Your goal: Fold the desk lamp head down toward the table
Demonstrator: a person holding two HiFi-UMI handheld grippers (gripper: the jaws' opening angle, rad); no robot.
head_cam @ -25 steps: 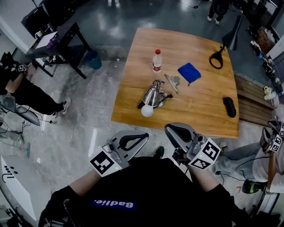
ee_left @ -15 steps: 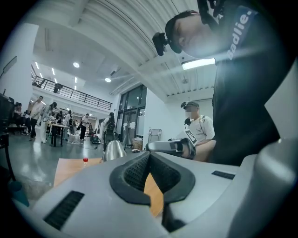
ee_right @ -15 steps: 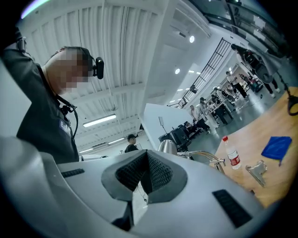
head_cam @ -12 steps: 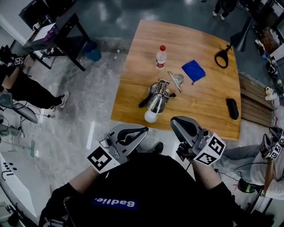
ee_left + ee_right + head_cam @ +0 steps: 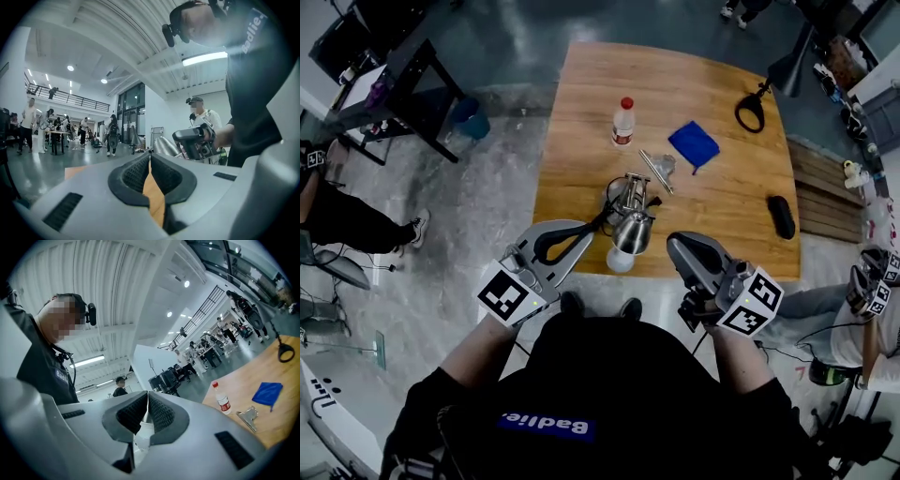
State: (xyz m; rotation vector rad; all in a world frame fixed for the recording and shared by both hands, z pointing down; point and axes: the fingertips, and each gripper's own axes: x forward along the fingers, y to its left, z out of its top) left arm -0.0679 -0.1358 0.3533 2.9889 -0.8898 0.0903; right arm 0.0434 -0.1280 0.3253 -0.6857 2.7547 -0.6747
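Left gripper and right gripper sit closed and empty, with the lamp between them, likely poised to reach it.

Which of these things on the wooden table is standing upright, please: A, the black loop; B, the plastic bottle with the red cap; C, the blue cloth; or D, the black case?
B: the plastic bottle stands on its base on the wooden table with its red cap on top, which the right gripper view shows from the side.
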